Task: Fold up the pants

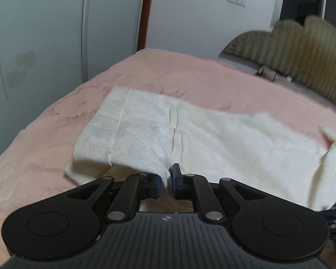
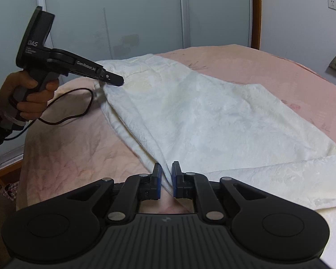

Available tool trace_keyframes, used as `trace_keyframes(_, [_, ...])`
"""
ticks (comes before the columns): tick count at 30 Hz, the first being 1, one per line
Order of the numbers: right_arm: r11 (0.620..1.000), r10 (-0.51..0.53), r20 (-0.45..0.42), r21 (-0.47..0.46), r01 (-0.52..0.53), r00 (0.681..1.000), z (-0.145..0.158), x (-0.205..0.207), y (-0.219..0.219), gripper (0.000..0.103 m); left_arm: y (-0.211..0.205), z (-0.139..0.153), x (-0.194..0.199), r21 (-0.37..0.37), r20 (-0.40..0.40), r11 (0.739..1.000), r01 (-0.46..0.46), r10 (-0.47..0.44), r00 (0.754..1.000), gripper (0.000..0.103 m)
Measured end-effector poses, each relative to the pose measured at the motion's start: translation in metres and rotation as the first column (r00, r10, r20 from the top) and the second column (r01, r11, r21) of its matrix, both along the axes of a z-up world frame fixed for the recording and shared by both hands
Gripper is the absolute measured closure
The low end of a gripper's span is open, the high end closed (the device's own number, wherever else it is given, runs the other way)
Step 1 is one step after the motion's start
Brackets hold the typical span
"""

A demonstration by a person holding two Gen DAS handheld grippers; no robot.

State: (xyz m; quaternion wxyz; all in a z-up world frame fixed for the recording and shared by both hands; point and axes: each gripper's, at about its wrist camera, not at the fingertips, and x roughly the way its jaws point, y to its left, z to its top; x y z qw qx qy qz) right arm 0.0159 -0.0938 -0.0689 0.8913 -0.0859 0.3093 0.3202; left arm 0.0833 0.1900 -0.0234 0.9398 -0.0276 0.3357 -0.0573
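left tool (image 1: pixel 166 179) pinches pants (image 1: pixel 190 139) edge | right tool (image 2: pixel 166 181) clamps pants | hand (image 2: pixel 29 94) (right view only)

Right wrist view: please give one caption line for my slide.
Right gripper and left gripper each pinch an edge of cream fleece pants on a pink bedspread.

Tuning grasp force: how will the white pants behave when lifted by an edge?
Likely floppy: the white pants sag in a fold between the right gripper and left gripper. Probably light, with plush pile that resists slipping. Expect trailing cloth to drag on the pink bedspread.
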Motion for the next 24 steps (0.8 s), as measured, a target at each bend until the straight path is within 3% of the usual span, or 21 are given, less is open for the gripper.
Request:
trace_keyframes(5, [0.999, -0.042, 0.018, 0.007, 0.042, 0.999, -0.01, 0.004, 0.003, 0.094, -0.001, -0.003, 0.0, 0.03, 0.0, 0.998, -0.05, 0.05, 0.999, 0.073])
trace_keyframes(7, [0.998, -0.049, 0.003, 0.026, 0.049, 0.999, -0.006, 0.002, -0.001, 0.093, 0.0, 0.005, -0.003, 0.052, 0.001, 0.995, -0.086, 0.086, 0.996, 0.057])
trace_keyframes(11, [0.992, -0.063, 0.006, 0.11, 0.062, 0.998, 0.009, -0.013, -0.033, 0.092, 0.005, 0.023, -0.014, 0.108, 0.059, 0.972, -0.206, 0.201, 0.978, 0.057])
trace_keyframes(15, [0.96, -0.253, 0.018, 0.13, 0.249, 0.967, 0.014, -0.024, -0.089, 0.092, -0.001, 0.04, -0.021, 0.126, 0.116, 0.947, -0.297, 0.283, 0.952, 0.057])
trace_keyframes(17, [0.913, -0.399, -0.009, 0.093, 0.398, 0.917, 0.006, -0.026, -0.119, 0.092, -0.018, 0.048, -0.021, 0.134, 0.132, 0.964, -0.23, 0.213, 0.968, 0.057])
trace_keyframes(20, [0.838, -0.542, -0.083, 0.026, 0.545, 0.836, -0.014, -0.029, -0.157, 0.092, -0.067, 0.053, -0.023, 0.175, 0.136, 0.984, -0.017, -0.007, 0.991, 0.055])
trace_keyframes(22, [0.818, -0.567, -0.088, 0.055, 0.573, 0.819, -0.021, -0.039, -0.171, 0.092, -0.108, 0.054, -0.028, 0.218, 0.148, 0.964, 0.154, -0.188, 0.971, 0.051])
trace_keyframes(24, [0.784, -0.604, -0.099, 0.106, 0.612, 0.791, -0.02, -0.047, -0.179, 0.092, -0.151, 0.052, -0.038, 0.254, 0.166, 0.915, 0.315, -0.362, 0.917, 0.042])
